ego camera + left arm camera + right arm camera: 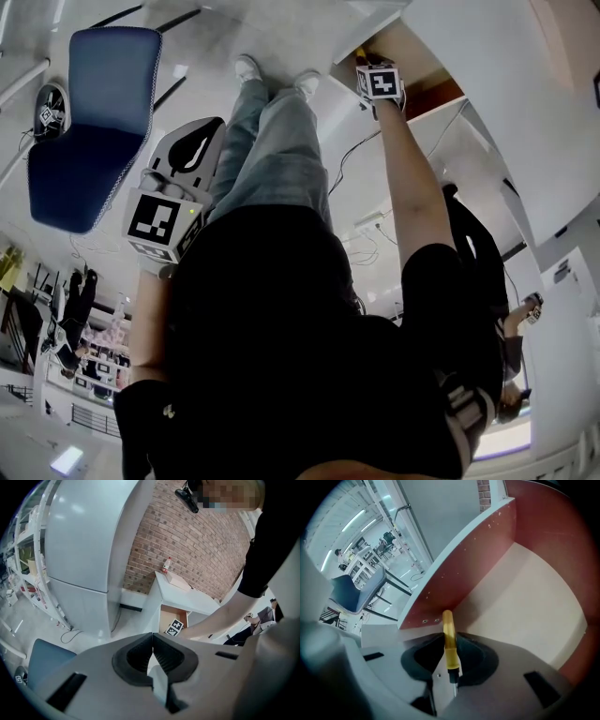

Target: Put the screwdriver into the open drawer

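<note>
Brick wall (pixel 197 545) backs white cabinet (pixel 187 597) with open drawer (pixel 171 614).

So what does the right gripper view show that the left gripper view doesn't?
Only the right gripper view: the yellow-handled screwdriver clamped in the right gripper. Only the left gripper view: the left gripper shut and empty, and a brick wall. Both: the open drawer and a blue chair.

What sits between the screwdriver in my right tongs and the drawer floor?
Nothing: in the right gripper view the drawer floor beyond the screwdriver, clamped in the right tongs, is bare.
</note>
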Demonstrator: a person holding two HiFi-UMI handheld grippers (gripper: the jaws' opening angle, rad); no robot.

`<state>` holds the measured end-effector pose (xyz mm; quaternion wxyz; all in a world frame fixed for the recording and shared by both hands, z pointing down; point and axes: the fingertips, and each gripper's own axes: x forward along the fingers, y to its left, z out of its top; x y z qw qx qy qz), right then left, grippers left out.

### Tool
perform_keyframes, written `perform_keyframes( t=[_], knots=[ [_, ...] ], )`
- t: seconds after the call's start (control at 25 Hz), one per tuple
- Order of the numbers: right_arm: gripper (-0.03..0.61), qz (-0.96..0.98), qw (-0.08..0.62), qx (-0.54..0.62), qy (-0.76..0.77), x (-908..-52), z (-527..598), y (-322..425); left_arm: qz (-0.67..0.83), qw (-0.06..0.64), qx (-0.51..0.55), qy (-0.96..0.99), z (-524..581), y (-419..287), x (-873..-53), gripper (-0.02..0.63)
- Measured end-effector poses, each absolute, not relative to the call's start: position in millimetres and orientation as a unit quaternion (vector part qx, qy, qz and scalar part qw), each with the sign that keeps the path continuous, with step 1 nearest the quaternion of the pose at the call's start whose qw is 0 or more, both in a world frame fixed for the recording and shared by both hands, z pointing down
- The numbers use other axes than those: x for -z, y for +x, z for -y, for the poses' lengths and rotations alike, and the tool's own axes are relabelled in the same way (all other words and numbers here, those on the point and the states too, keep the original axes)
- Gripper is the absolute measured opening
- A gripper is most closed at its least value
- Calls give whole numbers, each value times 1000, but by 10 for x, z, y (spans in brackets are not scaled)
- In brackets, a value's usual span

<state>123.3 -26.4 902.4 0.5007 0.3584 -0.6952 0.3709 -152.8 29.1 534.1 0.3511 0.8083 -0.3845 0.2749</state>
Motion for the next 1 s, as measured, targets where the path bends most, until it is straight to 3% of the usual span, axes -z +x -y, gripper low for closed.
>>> perform_keyframes(
  t=[0.2,0.4,0.52,1.0],
  knots=[
    [82,691,491,-384,366,-9051,293,1242,386,353,-270,808,-347,-1503,-5366,5],
    [147,689,486,-387,373,-8980,303,1246,390,353,-265,808,-381,-1491,-5324,5],
    [153,691,472,-383,390,-8843,341,1291,394,347,-261,810,-371,-1485,-5272,5],
    [18,737,364,-331,463,-7518,474,1411,406,316,-224,828,-204,-1340,-4849,5]
  ],
)
